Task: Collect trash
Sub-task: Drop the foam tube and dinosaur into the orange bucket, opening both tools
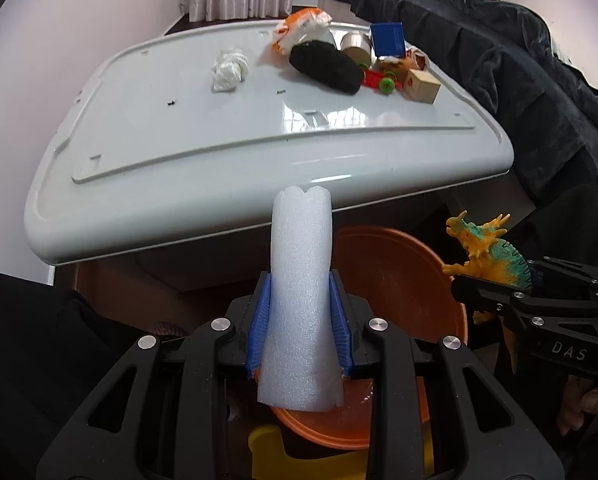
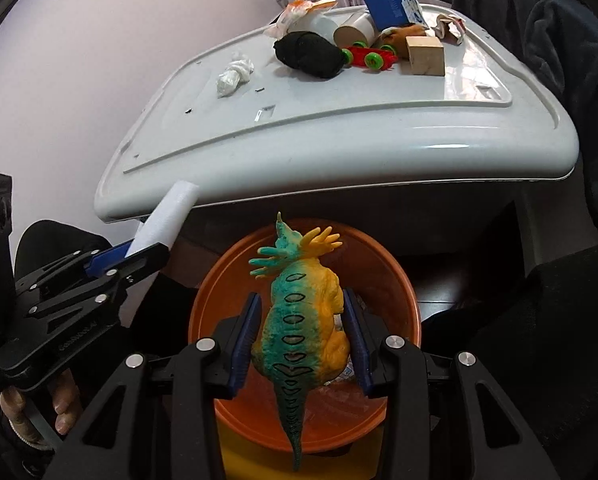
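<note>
Gripping white foam tube (image 1: 301,300), L gripper (image 1: 301,322); R gripper (image 2: 301,334) w/ dino (image 2: 303,320).

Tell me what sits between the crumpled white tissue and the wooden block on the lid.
In both views: the black cloth bundle, then the red toy car, before the wooden block; tissue.

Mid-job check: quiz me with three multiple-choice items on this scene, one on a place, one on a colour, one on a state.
1. Where is the crumpled white tissue?
A. on the white lid
B. in the bin
C. in the right tongs

2. What colour is the bin?
A. blue
B. orange
C. grey

3. What are the left tongs doing?
A. hanging open
B. shut on the wooden block
C. shut on the foam tube

Key:
1 A, the crumpled white tissue lies on the white lid.
2 B, the bin has an orange rim.
3 C, the left tongs clamp the foam tube; the right tongs hold the toy dinosaur.
</note>
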`<state>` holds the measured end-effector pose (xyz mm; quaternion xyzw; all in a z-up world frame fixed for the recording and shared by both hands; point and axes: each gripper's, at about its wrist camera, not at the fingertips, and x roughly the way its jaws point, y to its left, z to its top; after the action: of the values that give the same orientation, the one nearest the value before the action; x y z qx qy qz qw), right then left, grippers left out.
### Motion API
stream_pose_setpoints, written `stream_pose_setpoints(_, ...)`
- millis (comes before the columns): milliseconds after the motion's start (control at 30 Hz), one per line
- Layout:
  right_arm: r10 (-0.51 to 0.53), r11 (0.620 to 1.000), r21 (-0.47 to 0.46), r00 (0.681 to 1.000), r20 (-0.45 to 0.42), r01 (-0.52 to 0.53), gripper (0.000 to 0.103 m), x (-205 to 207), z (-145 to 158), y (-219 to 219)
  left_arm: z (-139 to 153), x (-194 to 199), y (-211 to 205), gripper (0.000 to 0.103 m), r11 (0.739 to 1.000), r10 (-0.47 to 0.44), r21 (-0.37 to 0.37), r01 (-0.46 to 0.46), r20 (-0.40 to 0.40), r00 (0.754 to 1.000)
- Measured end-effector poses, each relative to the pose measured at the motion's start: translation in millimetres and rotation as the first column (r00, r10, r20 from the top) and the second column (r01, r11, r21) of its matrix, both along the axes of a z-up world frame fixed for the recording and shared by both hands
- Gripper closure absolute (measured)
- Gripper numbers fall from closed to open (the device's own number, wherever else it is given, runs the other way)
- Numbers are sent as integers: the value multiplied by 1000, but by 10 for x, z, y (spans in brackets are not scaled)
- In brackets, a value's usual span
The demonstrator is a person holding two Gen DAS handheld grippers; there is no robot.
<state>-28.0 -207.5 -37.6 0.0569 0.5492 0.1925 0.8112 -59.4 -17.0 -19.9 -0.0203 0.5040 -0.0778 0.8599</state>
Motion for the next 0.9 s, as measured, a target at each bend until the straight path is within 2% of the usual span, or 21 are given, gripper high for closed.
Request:
stream_pose_setpoints(200,-7,1000,-4,1000,-17,7,62,3,-52,4,-38,9,-13,74,1000,-7,6,7,-16,1000)
stream_pose_setpoints(267,-17,1000,-13,1000,-19,17,58,9,-58,-1,-36,19,-8,69,1000,-4,7,4,-18,1000)
stream_pose_setpoints(333,-32,999,-15,999,-11,32,43,8,-41,-20,-38,20,2,56,1000,4,11,-4,-20,1000)
stream_pose_setpoints(400,-43,999,-14,999,1,43,43,4,-12,-44,-28,19,33,52,1000,14,5,-14,-17,1000)
stream_pose_setpoints(533,-67,998,0,997,27,67,43,72,84,-130,-21,34,79,52,1000,29,-8,-29,-16,999)
stream_pose_setpoints(667,-99,994,-31,991,91,102,40,389,248,-201,-10,100,124,51,999,44,-29,-44,-17,999)
stream_pose_setpoints(700,-111,992,-47,987,115,117,38,502,300,-203,-8,113,134,47,998,47,-34,-48,-16,999)
stream_pose_setpoints(733,-125,989,-66,982,145,135,37,684,344,-236,-7,136,153,44,997,59,-40,-59,-15,998)
stream_pose_setpoints(900,-171,971,-132,964,204,200,36,1450,369,-332,-25,174,190,43,996,83,-39,-83,-13,996)
